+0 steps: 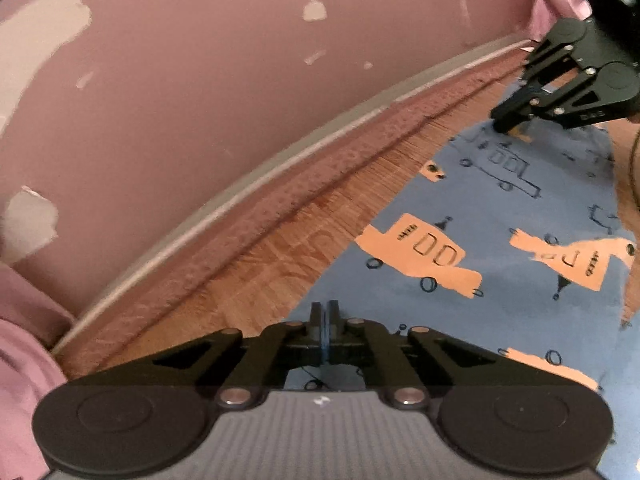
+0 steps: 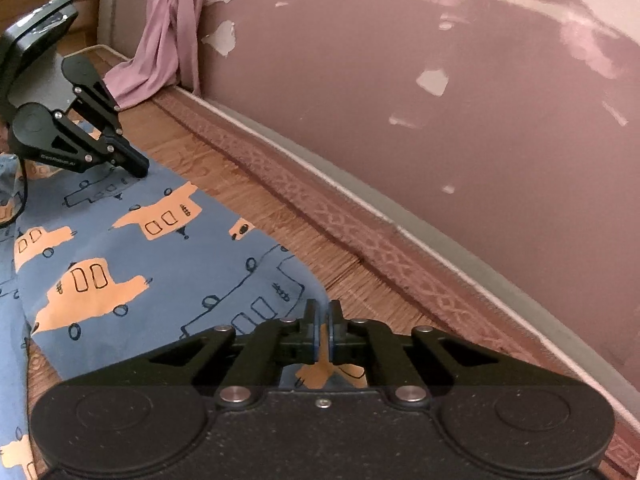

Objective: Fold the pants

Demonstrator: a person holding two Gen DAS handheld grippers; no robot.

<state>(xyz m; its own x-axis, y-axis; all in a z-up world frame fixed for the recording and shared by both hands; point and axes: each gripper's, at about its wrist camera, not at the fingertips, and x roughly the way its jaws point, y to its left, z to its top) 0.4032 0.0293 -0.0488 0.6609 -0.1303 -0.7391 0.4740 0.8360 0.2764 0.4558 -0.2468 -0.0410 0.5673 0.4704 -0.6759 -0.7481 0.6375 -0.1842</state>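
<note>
On wood floor (image 1: 256, 264) beside pink wall (image 1: 208, 92): blue pants (image 1: 492, 208) with orange car print, spread flat.

Left view: left gripper (image 1: 324, 312) at 6 o'clock, jaws clenched on a thin blue edge of pants; right gripper (image 1: 510, 122) at 2 o'clock, tips down on the cloth, jaws closed on a fold. Right view: right gripper (image 2: 323, 316) at 6 o'clock, jaws pinching pants (image 2: 132, 264) at the hem; left gripper (image 2: 134, 166) at 10 o'clock, tips pressed to the fabric. Pink cloth (image 2: 168, 36) hanging at 11 o'clock against the wall.
</note>
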